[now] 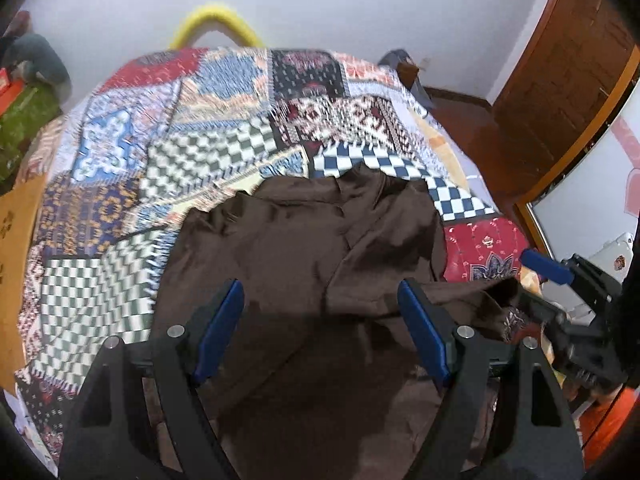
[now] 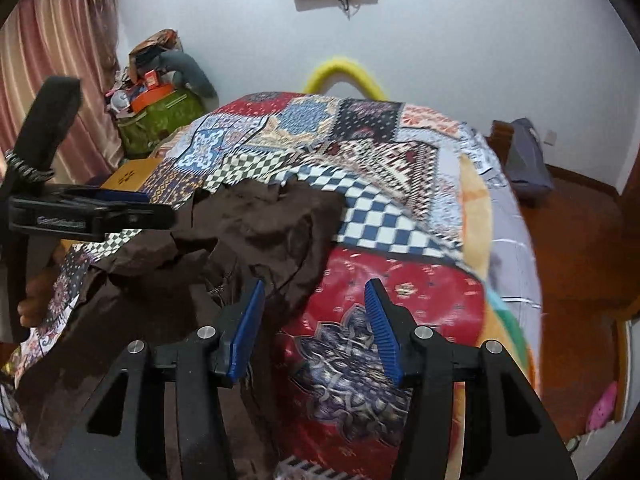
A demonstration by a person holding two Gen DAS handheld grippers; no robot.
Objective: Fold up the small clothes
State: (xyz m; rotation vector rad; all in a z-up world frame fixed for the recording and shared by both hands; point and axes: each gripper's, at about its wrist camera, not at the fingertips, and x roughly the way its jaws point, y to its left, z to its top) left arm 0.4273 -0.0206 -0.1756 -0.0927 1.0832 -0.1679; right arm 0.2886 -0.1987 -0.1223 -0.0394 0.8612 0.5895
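Note:
A dark brown garment [image 1: 304, 248] lies crumpled on the patchwork bedspread [image 1: 208, 148]. In the left wrist view my left gripper [image 1: 320, 320] hovers over its near part, jaws wide open and nothing between the blue pads [image 1: 218, 328]. My right gripper [image 2: 316, 320] is open over the red patch [image 2: 400, 292]. Its left finger [image 2: 246, 332] is at the brown garment's [image 2: 256, 220] right edge, and no cloth is pinched. The right gripper [image 1: 522, 278] also shows at the garment's right corner. The left gripper [image 2: 160, 207] reaches in from the left.
The bed fills both views, with a yellow hoop [image 2: 346, 70] at its far end. A green bag with clutter [image 2: 160, 116] and a curtain [image 2: 60, 60] stand left. A cardboard box [image 1: 16, 232] sits at the left edge. Wooden floor [image 2: 576, 240] and a door [image 1: 560, 60] lie right.

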